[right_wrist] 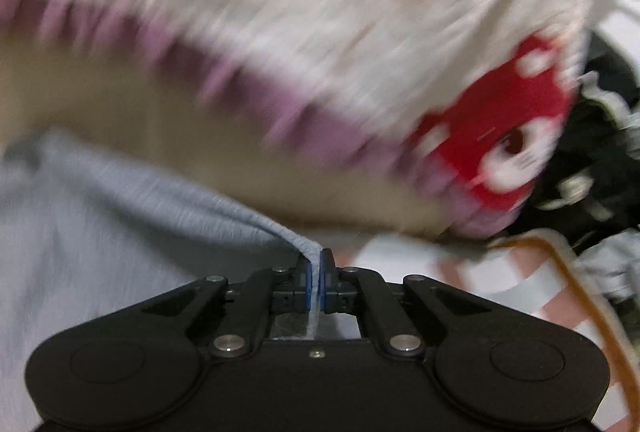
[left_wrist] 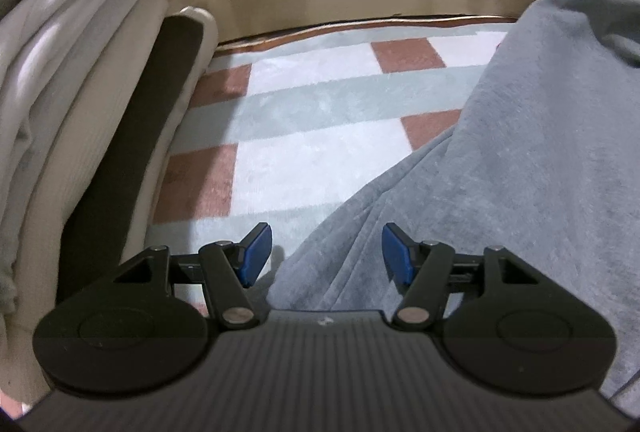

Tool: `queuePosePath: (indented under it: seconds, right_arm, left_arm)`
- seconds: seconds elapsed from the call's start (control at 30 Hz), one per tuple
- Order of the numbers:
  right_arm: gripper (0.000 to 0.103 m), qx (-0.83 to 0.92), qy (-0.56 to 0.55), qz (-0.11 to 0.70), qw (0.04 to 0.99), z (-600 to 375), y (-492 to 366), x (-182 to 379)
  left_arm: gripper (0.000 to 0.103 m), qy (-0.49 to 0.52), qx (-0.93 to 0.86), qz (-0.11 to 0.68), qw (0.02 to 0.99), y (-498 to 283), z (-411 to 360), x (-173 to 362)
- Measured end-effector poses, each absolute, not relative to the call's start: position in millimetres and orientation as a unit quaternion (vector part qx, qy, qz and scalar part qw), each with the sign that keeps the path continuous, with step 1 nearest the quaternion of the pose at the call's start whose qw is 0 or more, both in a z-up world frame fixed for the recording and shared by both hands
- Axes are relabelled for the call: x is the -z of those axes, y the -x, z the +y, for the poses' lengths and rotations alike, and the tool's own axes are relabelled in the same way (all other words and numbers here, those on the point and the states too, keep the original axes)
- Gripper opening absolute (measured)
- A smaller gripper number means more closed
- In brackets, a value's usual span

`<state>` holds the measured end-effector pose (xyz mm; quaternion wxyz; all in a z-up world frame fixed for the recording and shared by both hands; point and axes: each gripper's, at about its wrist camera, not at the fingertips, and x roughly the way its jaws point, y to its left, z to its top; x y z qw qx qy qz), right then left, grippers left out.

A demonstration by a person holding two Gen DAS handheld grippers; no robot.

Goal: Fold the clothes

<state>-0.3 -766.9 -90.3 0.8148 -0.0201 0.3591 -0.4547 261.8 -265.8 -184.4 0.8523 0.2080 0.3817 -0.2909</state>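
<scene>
A grey fleece garment (left_wrist: 532, 160) lies on a checked blanket (left_wrist: 320, 100) and fills the right side of the left wrist view. My left gripper (left_wrist: 326, 252) is open, its blue pads (left_wrist: 256, 252) standing either side of the garment's lower edge, not closed on it. In the blurred right wrist view, my right gripper (right_wrist: 316, 282) is shut on a raised edge of the same grey garment (right_wrist: 100, 232), which spreads out to the left.
A stack of folded white and beige clothes (left_wrist: 80, 92) with a dark layer stands at the left. A white bedspread with purple frill (right_wrist: 280, 32) and a red plush toy (right_wrist: 508, 144) lie beyond the right gripper. Dark clothes (right_wrist: 600, 152) are heaped at the right.
</scene>
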Motion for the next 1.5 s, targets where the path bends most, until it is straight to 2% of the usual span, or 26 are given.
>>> queuePosePath:
  seconds: [0.17,0.37,0.6,0.7,0.9,1.03,1.07,1.13,1.17,1.2,1.27,1.43,1.5]
  right_arm:
    - [0.002,0.505,0.012,0.296,0.811,-779.2,29.0,19.9]
    - [0.002,0.546,0.023,0.288,0.786,-790.0,51.8,-8.5]
    - [0.002,0.592,0.035,0.277,0.756,-802.6,78.5,-41.6]
    - [0.002,0.593,0.035,0.284,0.752,-804.3,81.2,-37.2]
    - [0.002,0.583,0.031,0.303,0.753,-805.1,80.2,-14.9]
    - [0.002,0.575,0.030,0.311,0.756,-804.9,78.2,-8.9]
    - [0.002,0.573,0.029,0.311,0.757,-804.5,77.6,-9.3]
    - [0.002,0.572,0.028,0.308,0.759,-802.6,77.5,-9.9]
    - [0.002,0.571,0.029,0.307,0.761,-801.5,77.7,-10.4]
    - [0.002,0.570,0.031,0.305,0.763,-800.3,78.3,-11.7]
    - [0.002,0.568,0.035,0.301,0.766,-798.0,79.6,-14.3]
    - [0.002,0.562,0.051,0.273,0.779,-785.2,89.1,-35.4]
    - [0.002,0.558,0.054,0.256,0.788,-777.4,94.2,-50.3]
  left_arm:
    - [0.061,-0.198,0.323,0.369,0.849,-252.2,-275.4,181.4]
    - [0.063,-0.204,0.339,0.344,0.852,-246.6,-272.4,163.9]
    - [0.064,-0.190,0.382,0.376,0.822,-259.8,-251.9,156.1]
    - [0.064,-0.200,0.430,0.397,0.786,-258.8,-248.5,158.9]
    - [0.065,-0.247,0.408,0.377,0.794,-254.4,-263.1,170.5]
    - [0.069,-0.251,0.424,0.399,0.774,-254.2,-274.7,187.3]
    - [0.072,-0.243,0.425,0.399,0.775,-254.8,-276.8,188.7]
    - [0.065,-0.227,0.428,0.401,0.778,-256.0,-281.0,191.2]
    - [0.027,-0.213,0.430,0.401,0.780,-257.8,-282.2,188.5]
    - [0.005,-0.199,0.432,0.402,0.783,-259.7,-283.5,185.7]
    - [0.004,-0.217,0.411,0.385,0.797,-251.8,-287.8,178.4]
    - [0.004,-0.228,0.317,0.274,0.879,-233.9,-272.0,139.3]
    - [0.004,-0.183,0.272,0.256,0.909,-236.5,-256.8,123.4]
